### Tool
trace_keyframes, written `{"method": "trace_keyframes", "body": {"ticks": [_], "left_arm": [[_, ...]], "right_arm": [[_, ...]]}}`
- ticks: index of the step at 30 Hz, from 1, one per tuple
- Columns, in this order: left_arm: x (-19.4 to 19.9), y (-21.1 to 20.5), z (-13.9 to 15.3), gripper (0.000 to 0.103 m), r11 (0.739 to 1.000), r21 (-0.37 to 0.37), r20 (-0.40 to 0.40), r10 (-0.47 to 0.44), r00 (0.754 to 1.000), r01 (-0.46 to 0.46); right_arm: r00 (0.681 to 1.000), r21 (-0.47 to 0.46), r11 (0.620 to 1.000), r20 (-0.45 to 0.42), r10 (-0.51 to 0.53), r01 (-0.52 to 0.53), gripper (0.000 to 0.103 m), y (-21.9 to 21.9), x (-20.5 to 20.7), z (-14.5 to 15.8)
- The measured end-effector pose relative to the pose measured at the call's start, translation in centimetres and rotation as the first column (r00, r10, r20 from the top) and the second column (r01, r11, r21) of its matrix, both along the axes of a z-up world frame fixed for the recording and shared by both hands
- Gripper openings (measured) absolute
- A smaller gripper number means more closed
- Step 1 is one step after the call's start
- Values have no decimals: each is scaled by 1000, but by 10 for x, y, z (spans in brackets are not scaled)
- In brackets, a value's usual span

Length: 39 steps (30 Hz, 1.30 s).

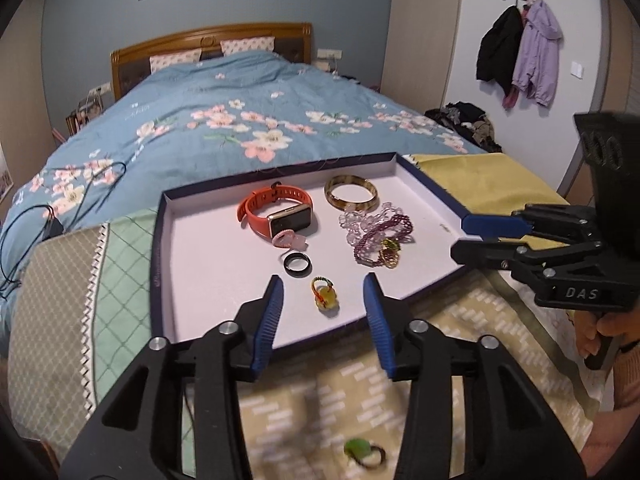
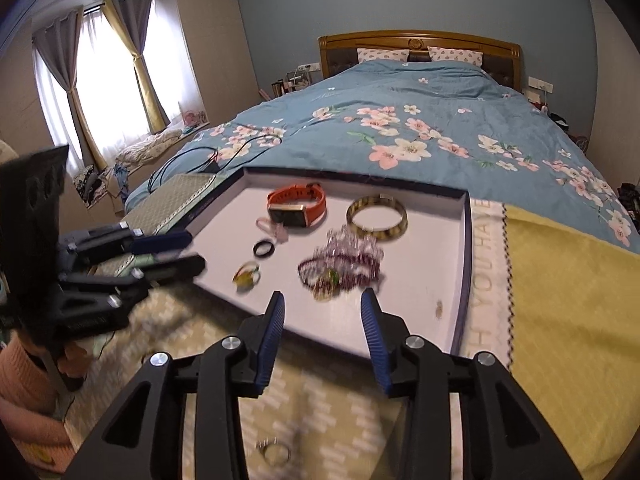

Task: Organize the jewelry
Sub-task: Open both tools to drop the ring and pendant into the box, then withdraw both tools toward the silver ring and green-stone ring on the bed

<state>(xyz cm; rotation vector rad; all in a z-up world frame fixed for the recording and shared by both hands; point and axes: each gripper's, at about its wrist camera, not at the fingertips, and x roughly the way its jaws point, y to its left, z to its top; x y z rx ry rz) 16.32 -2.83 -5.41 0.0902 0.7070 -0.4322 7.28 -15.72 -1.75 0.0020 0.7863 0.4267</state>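
Note:
A shallow white tray with a dark blue rim point(image 1: 160, 240) point(image 2: 466, 248) lies on the bed's end. In it are an orange watch point(image 1: 276, 214) point(image 2: 298, 204), a yellow-brown bangle point(image 1: 351, 192) point(image 2: 376, 216), purple and clear bead bracelets point(image 1: 380, 236) point(image 2: 344, 264), a black ring point(image 1: 297, 264) point(image 2: 264, 248) and a yellow-green ring point(image 1: 325, 294) point(image 2: 246, 274). My left gripper point(image 1: 324, 284) is open and empty above the tray's near edge, around the yellow-green ring. My right gripper point(image 2: 322, 302) is open and empty near the bracelets; it shows in the left wrist view point(image 1: 464, 238). A green ring point(image 1: 364, 452) and a metal ring point(image 2: 274, 452) lie on the cloth outside the tray.
The tray rests on patterned cloths point(image 1: 360, 392) and a yellow towel point(image 2: 560, 300) over a blue floral quilt point(image 1: 240, 120). Black cables point(image 1: 24, 232) lie on the quilt at the left. A small speck point(image 2: 439, 309) lies in the tray's right part.

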Motion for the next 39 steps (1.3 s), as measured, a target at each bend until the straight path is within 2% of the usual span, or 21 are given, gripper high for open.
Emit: {"method": "trace_keyframes", "body": {"ticks": [5,13,17,31,38,39], "left_arm": [[-31,13,6,47,1000,-5,26,-18,999,18],[-74,14,-14,49,996,42,-16,-77,997,78],[-84,13,-24,49,995,47,-52,-90,995,92],[-82,13,-36,49,996,21,-128,-82,988,85],[-77,10,-39,45,996,28,-150,-75,986,80],[-76,10,-40,44,997,28,-153,-72,986,78]], "right_arm": [[999,-26,999,-39,23,-24,38,-3,-23,-13],[996,-24,999,-87,36,-38,39,-9,-49,-27],[994,-41,997,-92,56,-60,45,-3,-59,-29],[994,-143,987,-96,61,-74,45,20,-70,-36],[995,-146,987,-87,56,-69,36,25,-74,-36],[994,-145,987,-87,59,-71,32,25,-74,-36]]}}
